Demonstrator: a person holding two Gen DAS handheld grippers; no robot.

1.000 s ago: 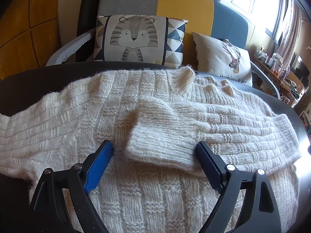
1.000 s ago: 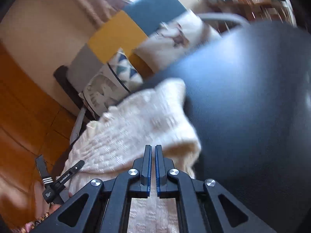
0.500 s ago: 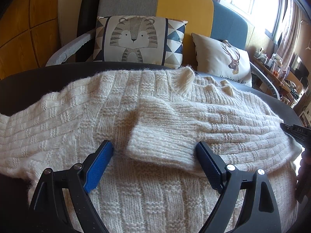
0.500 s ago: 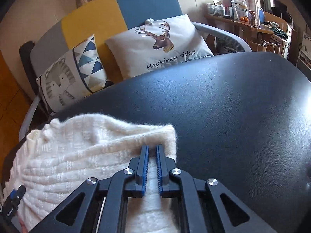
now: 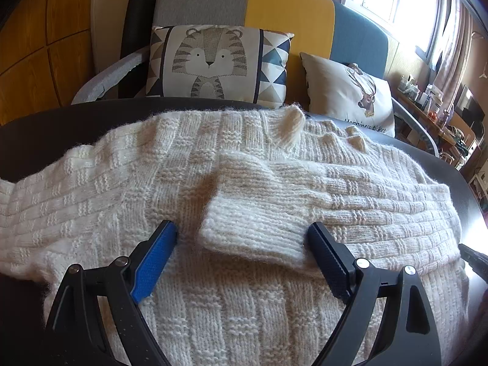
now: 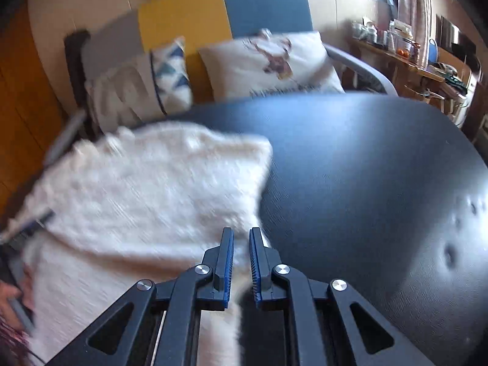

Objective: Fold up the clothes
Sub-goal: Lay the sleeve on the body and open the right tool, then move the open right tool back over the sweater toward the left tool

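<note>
A cream knitted sweater (image 5: 152,189) lies spread on a black table (image 5: 61,122). One sleeve (image 5: 274,213) is folded across its body, cuff toward me. My left gripper (image 5: 241,238) is open, its fingers on either side of that cuff, resting on the knit. In the blurred right wrist view the sweater (image 6: 137,189) fills the left half. My right gripper (image 6: 241,244) hangs over the sweater's right edge with its jaws a narrow gap apart; whether they hold cloth is unclear. Its tip shows at the right edge of the left wrist view (image 5: 474,259).
Behind the table stands a sofa (image 5: 286,15) with a tiger cushion (image 5: 213,61) and a deer cushion (image 5: 344,97). A cluttered shelf (image 6: 411,52) runs along the right under a window. Bare black tabletop (image 6: 366,183) lies right of the sweater.
My right gripper's jaws have parted slightly and it has shifted along the sweater's right edge, view blurred by motion. My left gripper has not moved.
</note>
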